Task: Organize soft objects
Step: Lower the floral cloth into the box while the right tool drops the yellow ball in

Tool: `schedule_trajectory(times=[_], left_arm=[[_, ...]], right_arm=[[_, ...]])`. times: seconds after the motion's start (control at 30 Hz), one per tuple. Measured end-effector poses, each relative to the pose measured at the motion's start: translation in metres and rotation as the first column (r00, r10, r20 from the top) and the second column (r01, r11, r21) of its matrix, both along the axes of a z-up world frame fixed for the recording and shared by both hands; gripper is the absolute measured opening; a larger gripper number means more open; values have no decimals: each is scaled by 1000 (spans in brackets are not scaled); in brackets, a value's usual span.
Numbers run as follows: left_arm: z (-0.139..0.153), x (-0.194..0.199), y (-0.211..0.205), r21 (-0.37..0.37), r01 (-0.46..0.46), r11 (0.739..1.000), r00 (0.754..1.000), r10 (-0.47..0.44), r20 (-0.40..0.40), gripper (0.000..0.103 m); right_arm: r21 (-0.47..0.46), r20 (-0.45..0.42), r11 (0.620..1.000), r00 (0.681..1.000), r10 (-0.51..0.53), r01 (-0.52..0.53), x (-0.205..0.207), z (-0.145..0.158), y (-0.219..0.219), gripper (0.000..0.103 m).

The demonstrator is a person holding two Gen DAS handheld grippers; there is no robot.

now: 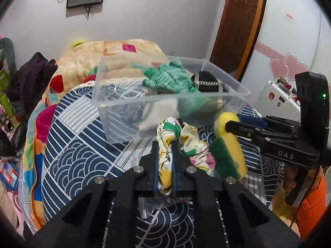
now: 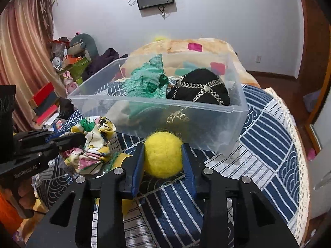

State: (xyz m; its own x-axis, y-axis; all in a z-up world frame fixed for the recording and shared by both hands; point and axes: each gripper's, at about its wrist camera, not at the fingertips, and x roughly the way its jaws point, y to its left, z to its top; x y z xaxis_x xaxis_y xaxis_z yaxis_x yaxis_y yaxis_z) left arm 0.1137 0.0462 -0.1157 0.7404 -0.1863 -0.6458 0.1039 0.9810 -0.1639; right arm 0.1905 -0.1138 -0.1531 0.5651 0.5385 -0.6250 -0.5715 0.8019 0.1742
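Observation:
My left gripper [image 1: 164,144] is shut on a floral cloth [image 1: 165,163] and holds it just in front of a clear plastic bin [image 1: 115,122]. The cloth also shows in the right wrist view [image 2: 93,144]. My right gripper [image 2: 163,144] is shut on a yellow felt ball [image 2: 163,154], seen from the left wrist view as well [image 1: 222,124]. The bin [image 2: 206,119] holds a green knit piece [image 2: 144,82], a black chained pouch [image 2: 200,88] and a beige cloth [image 1: 157,111]. A yellow and green sponge [image 1: 227,159] lies on the table by the ball.
The bin stands on a round table with a blue and white patterned cloth [image 2: 269,144]. Behind it lies a heap of colourful bedding [image 1: 86,57]. A white suitcase [image 1: 277,97] and a wooden door [image 1: 238,20] are at the right.

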Motion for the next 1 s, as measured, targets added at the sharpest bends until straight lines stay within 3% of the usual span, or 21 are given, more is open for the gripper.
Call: schedule_trajectory(times=[0.2,0.5,0.83,1.0], left_arm=[[21,-10,-1,23,3,1000,997,-5,74,8],[49,-8,5,-5,-15,1000,988,16,153,8],[76,16,9,-4,-63,998,971,62,233,8],[75,36,5,-24,-67,997,972,71,223,8]], right_arm=[[17,56,1000,998,-7,6,-11,16,-5,33],[59,146,998,989,-31,22,-19,41,-11,33],[80,251,995,965,-77,59,-12,70,-9,33],[74,268,994,959,-95,78,-1,73,-3,33]])
